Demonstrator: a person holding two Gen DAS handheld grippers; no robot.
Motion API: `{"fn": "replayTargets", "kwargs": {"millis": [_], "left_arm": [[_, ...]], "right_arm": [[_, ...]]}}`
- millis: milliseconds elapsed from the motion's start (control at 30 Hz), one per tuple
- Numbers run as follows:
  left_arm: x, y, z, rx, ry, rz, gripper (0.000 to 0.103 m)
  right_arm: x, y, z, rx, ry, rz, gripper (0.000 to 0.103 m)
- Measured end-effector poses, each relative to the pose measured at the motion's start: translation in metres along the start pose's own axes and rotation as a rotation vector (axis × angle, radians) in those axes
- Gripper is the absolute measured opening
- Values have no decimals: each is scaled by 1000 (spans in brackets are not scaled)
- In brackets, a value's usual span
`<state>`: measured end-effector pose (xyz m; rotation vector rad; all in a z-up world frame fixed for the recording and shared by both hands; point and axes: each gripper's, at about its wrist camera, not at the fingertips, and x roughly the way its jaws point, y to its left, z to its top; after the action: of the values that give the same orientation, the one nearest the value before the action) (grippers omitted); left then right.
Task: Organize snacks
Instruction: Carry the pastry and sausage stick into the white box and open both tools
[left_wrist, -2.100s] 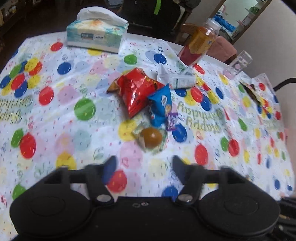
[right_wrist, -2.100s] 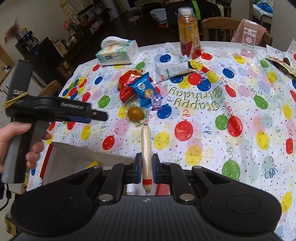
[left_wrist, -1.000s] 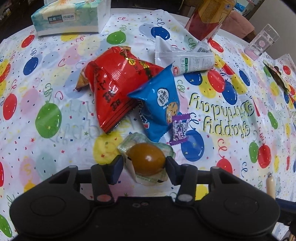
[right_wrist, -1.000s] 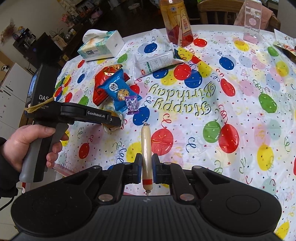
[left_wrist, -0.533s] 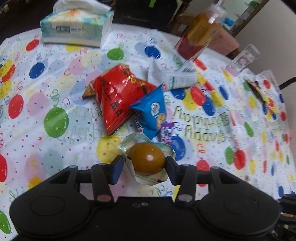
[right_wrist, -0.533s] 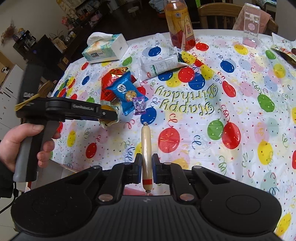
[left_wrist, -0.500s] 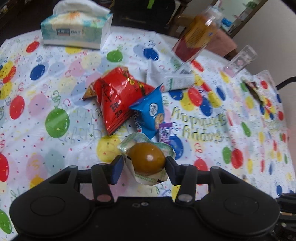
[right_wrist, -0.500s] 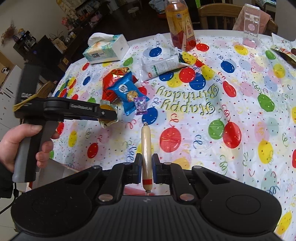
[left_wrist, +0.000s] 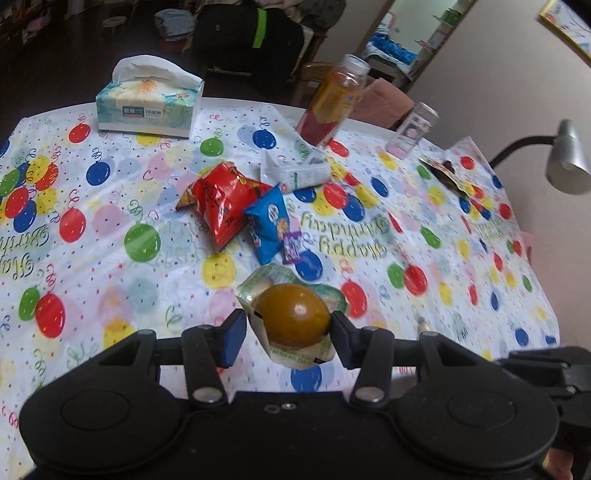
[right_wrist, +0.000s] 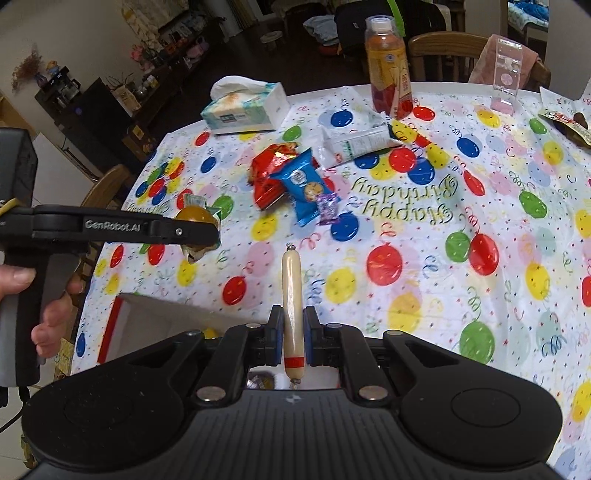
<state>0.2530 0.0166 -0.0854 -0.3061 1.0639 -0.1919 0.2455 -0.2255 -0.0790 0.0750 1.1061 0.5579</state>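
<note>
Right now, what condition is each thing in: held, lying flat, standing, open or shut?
Left gripper: shut on the wrapped egg, lifted.
Right gripper: shut on the sausage stick.
Red snack bag: lying, sealed.
Blue cookie pack: lying, overlapping the red bag.
Juice bottle: upright, capped.
Tissue box: open, tissue protruding.

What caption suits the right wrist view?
Right claw grips a sausage stick above the balloon tablecloth; left claw holds a wrapped egg.

The right gripper (right_wrist: 293, 334) clamps a pale sausage stick with a red band (right_wrist: 291, 306) above the balloon-print tablecloth (right_wrist: 406, 258). At left, a hand (right_wrist: 40, 306) holds the left gripper (right_wrist: 199, 230), pinching a brown wrapped egg (right_wrist: 195, 216).
</note>
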Motion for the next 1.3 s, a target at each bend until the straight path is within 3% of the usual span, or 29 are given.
{"fn": "replayTargets", "kwargs": {"millis": [333,767,1300], "left_arm": [[-19,2,-54,63,42,-18,47],[-6,5,-121,166,140,1,47],[17,3,-156,248,238,12,48]], "right_arm": [[8,33,-32,1,26,3,11],[51,58,-77,3,114,-21,11],[70,60,-107,34,152,-75,11]]}}
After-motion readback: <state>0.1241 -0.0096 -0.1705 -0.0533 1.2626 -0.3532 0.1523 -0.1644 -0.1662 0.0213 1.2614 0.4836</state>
